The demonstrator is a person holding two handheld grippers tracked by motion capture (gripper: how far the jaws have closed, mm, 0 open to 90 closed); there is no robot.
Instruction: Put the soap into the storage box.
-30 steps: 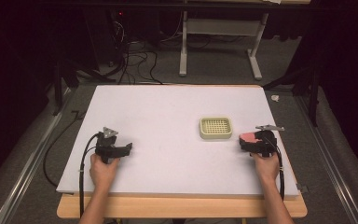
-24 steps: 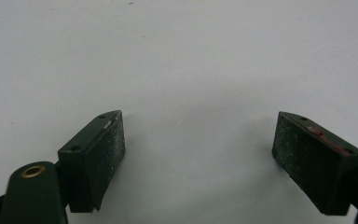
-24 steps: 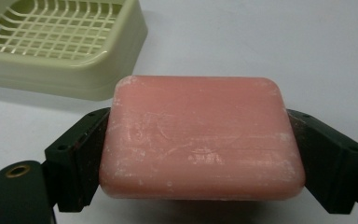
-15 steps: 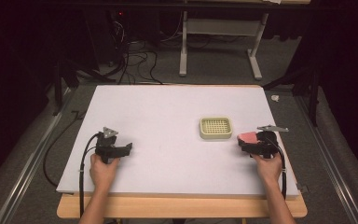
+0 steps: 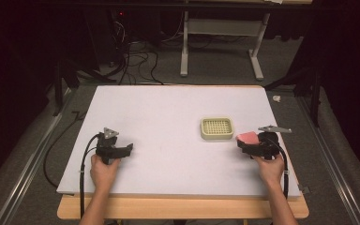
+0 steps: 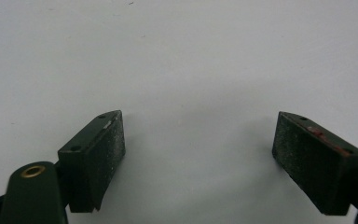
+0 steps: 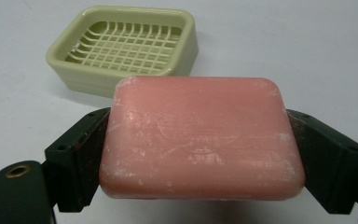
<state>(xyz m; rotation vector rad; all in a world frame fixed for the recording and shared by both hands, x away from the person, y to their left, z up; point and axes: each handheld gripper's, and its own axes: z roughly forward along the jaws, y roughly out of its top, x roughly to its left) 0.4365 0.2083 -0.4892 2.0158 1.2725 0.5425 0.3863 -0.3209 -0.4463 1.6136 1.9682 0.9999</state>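
1. High view: a white table (image 5: pixel 168 117) is seen in a dark room. The pink soap (image 5: pixel 247 138) is held just right of the green soap dish (image 5: pixel 217 128) by the right gripper (image 5: pixel 244 144).
2. Left gripper view: the left gripper (image 6: pixel 198 154) is seen spread wide, with nothing held.
3. Right gripper view: the soap is pinched at its short ends, long side running across. It looks hard and slippery, so a firm hold is likely needed.

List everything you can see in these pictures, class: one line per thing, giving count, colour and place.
soap bar: one, pink, clamped between the right gripper's jaws
soap dish: one, pale green, slatted, on the table just beyond the soap
table: one, white top, wooden front edge
floor cables: several, black, beyond the table
left gripper: one, black, open, holding nothing
right gripper: one, black
hands: two, at the near edge
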